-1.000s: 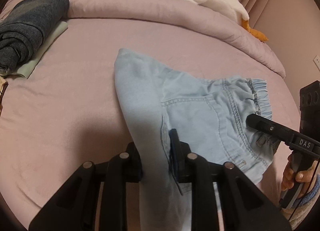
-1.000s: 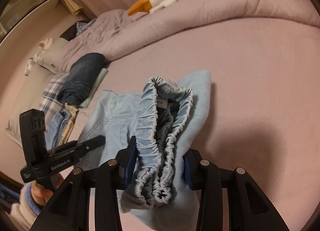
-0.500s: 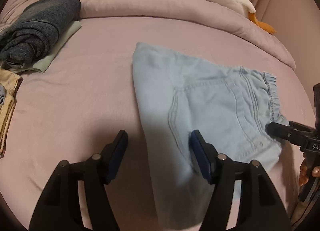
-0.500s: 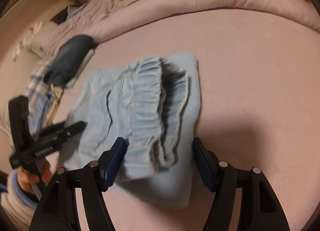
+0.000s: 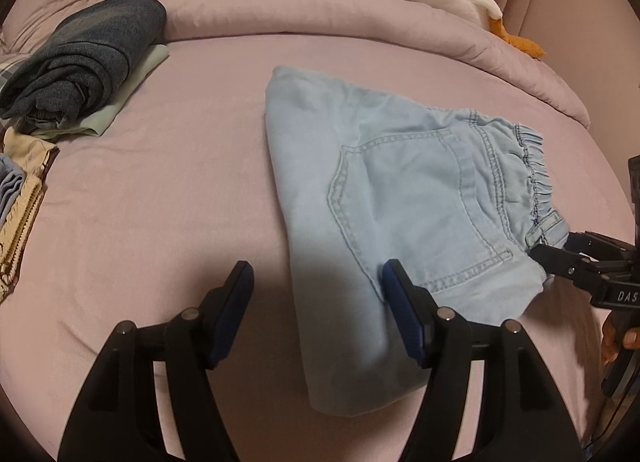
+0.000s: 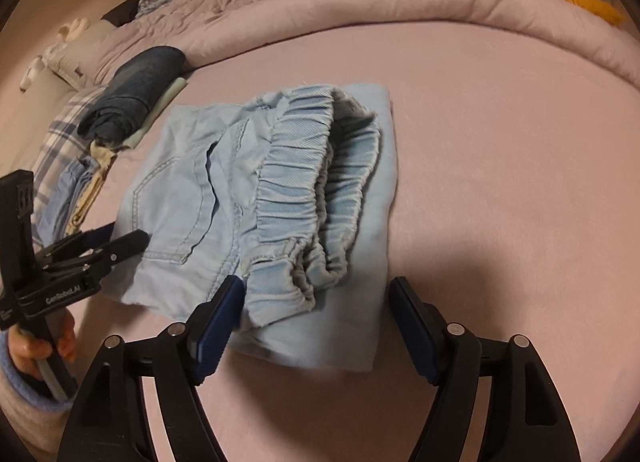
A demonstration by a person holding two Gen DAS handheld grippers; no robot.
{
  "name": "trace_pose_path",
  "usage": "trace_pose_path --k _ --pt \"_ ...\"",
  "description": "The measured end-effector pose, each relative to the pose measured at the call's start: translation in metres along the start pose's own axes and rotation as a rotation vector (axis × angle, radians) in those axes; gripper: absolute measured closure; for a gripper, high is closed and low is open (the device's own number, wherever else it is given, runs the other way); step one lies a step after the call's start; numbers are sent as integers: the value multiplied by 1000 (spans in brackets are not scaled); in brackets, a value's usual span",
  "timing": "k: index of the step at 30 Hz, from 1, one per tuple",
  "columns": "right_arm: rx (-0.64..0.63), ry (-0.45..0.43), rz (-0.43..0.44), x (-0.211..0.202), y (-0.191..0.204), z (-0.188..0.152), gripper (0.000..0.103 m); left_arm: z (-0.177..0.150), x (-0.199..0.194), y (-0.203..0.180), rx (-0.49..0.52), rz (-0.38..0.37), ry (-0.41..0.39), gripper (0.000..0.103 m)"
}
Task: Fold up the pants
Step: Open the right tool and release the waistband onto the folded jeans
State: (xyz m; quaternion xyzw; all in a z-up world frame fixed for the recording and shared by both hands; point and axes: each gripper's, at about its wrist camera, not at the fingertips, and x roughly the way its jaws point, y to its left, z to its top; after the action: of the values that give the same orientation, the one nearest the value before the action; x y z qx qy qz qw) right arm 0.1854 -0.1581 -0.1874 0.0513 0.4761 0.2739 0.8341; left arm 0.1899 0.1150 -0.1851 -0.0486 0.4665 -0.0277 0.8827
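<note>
Pants [image 5: 400, 198] lie folded in a compact bundle on the bed [image 5: 168, 190], waistband on top. Left gripper [image 5: 316, 286] and right gripper [image 6: 316, 302]: fingers spread, holding nothing. Fold step looks finished; next likely calls for smoothing or stacking.

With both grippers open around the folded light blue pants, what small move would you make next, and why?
Probably draw both grippers back. The pants lie folded flat on the bed, and the left gripper and right gripper are open, holding nothing.
</note>
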Motion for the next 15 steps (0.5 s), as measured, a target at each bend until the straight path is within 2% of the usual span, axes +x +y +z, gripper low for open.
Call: trace_pose_path --k 3,7,10,12,13,14,15 --pt "20 -5 -17 -6 3 1 28 0 -6 -3 -11 19 0 35" --pt "34 -71 -13 -33 13 -1 28 -5 -26 -7 -4 49 -2 32" --pt "24 -95 -13 -51 20 -4 28 -10 -44 -10 -12 54 -14 16" --pt "11 -109 -24 -65 27 -7 22 -11 -58 -11 -22 48 -32 10" --pt "4 -115 -30 -72 31 -8 13 -12 -65 -12 -27 40 -37 7" --pt "-1 -120 -32 -77 35 -10 9 -13 -75 -14 -31 30 -48 5" --pt "-8 -127 -30 -82 38 -12 8 -14 -83 -16 -32 30 -59 3"
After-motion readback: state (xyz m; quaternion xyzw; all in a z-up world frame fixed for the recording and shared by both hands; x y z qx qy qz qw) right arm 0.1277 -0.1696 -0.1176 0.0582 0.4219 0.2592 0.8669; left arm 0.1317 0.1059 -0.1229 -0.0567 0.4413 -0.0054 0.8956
